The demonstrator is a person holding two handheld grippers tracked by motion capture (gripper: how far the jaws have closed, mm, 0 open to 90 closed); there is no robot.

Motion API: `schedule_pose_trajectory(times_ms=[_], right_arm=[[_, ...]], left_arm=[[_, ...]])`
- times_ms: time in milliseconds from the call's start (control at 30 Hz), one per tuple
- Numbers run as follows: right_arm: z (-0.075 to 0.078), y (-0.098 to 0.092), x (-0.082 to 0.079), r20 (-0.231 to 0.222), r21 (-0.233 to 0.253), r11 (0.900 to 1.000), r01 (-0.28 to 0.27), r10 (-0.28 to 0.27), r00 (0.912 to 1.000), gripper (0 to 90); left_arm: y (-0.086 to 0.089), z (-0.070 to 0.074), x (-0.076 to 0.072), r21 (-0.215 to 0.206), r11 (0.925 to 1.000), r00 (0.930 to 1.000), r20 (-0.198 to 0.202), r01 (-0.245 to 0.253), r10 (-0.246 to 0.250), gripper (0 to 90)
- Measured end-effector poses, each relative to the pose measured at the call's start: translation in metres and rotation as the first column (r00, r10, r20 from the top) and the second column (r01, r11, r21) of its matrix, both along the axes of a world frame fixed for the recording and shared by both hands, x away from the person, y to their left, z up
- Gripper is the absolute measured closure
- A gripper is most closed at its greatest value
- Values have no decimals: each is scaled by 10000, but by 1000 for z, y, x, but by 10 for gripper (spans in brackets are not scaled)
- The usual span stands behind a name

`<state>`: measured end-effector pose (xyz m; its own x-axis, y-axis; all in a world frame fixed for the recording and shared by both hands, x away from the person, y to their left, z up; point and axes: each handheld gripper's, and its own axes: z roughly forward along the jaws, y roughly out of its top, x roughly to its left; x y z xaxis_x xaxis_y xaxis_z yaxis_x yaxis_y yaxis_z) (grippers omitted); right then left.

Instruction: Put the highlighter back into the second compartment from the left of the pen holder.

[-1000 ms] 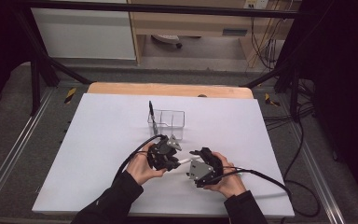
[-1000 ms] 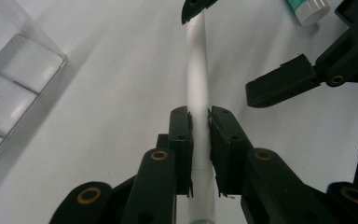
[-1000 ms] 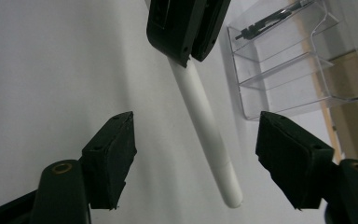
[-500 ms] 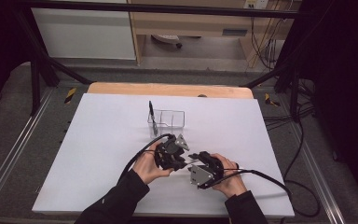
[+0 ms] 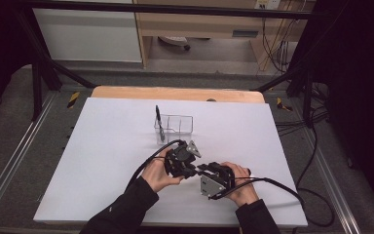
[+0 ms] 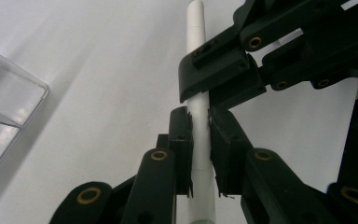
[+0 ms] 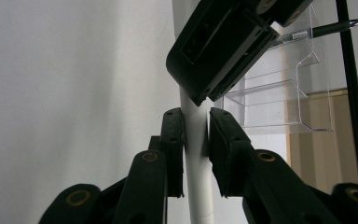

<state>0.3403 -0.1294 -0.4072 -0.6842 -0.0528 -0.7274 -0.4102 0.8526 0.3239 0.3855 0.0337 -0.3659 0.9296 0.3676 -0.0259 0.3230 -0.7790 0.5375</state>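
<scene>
Together, two grippers, left (image 6: pixel 200 154) and right (image 7: pixel 196 144), clamp their fingers on one white tube (image 6: pixel 199 93) beside one clear organizer (image 5: pixel 174 127).

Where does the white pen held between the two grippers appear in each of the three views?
High view: the white pen is barely visible, low centre, between the left gripper and right gripper.
Left gripper view: upright at centre, clamped in the near jaws.
Right gripper view: upright at centre, clamped likewise.
Shared landmark: the clear plastic organizer holding a black pen.
</scene>
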Motion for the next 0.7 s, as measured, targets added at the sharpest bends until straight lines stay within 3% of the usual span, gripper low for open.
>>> schedule_pose_trajectory(times_ms=[400,700], right_arm=[[1,-1,-1,103,-236,9996,-178,181,9998,789],[4,-2,-2,-38,-187,9998,-105,104,9999,791]], left_arm=[[-1,1,0,-106,9999,10000,-41,51,-51,779],[2,3,-2,-274,9993,9995,173,253,-248,768]])
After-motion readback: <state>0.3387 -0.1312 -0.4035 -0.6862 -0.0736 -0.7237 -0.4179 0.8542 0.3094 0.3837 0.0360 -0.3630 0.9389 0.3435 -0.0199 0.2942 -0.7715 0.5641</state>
